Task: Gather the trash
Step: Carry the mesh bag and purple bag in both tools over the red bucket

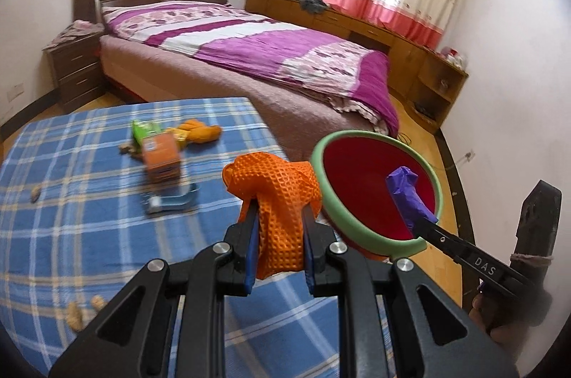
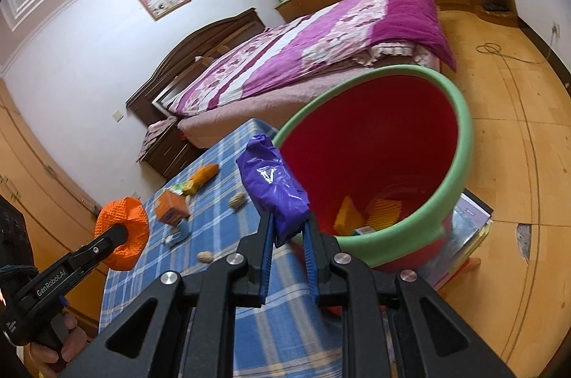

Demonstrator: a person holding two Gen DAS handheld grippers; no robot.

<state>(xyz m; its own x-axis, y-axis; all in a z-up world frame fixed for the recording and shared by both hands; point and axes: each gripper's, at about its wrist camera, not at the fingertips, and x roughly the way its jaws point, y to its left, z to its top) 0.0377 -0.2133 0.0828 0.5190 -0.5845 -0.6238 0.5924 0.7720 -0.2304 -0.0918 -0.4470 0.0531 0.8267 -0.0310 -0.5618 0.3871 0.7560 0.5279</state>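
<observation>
left tongs point(image 1: 278, 221): clenched on the orange mesh glove point(image 1: 276, 196), which is bunched up between my fingers and bulges out past the tips.
right tongs point(image 2: 288, 228): clenched on the purple wrapper point(image 2: 273, 189), which stands up out of the fingers and sits at the bin's near rim, over the edge of the opening.
bin point(image 2: 460, 142): red inside, green rim, tilted toward my right camera; stands off the worktop's corner, on the floor side. Yellow and orange scraps lie at its bottom.
glove position: over the worktop, just beside the bin rim in my left view, not inside the bin.
worktop point(image 1: 89, 199): blue plaid cloth.
still on the cloth: orange carton point(image 1: 160, 162), upright; green packet point(image 1: 144, 130) behind it; orange peel point(image 1: 198, 131) beside that; a small blue-grey flat piece point(image 1: 175, 199) in front of the carton; peanut shells point(image 1: 76, 312) scattered near the edges.
blur: carton and flat piece are smeared in my left view, details unreadable.
background: bed point(image 1: 249, 56) with purple quilt behind the worktop.
</observation>
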